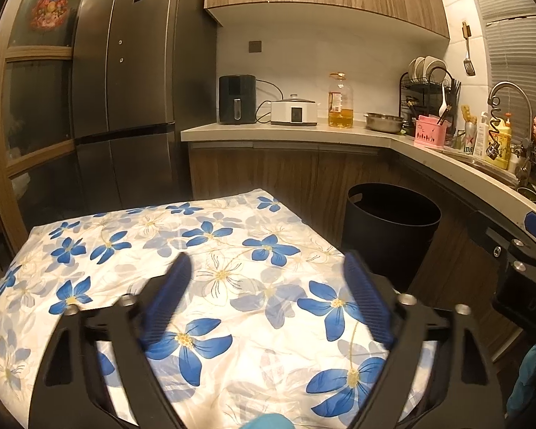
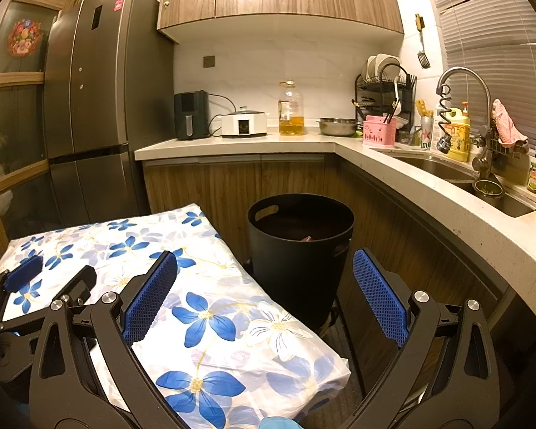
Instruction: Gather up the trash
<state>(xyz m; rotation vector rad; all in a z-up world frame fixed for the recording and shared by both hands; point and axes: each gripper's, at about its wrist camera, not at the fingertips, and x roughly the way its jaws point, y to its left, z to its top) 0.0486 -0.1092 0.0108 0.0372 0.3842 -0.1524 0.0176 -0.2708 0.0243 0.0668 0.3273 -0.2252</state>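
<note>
Right wrist view has the flower-print table (image 2: 211, 307) filling the lower left, and right off its far corner sits the black trash bin (image 2: 300, 250), standing upright with its mouth facing up, round so no real long axis, something reddish barely showing inside (image 2: 306, 238). Right gripper (image 2: 264, 286) hangs spread wide with nothing between the pads, straddling the table edge and bin. Left gripper (image 1: 268, 286) is released too, over the tablecloth.

The cloth (image 2: 211, 321) on the table is looking smooth and faintly glossy. At two o'clock of it, the bin (image 2: 298, 261) is showing matt black plastic. The gripper pads (image 2: 378, 296) are looking like ribbed blue rubber.
</note>
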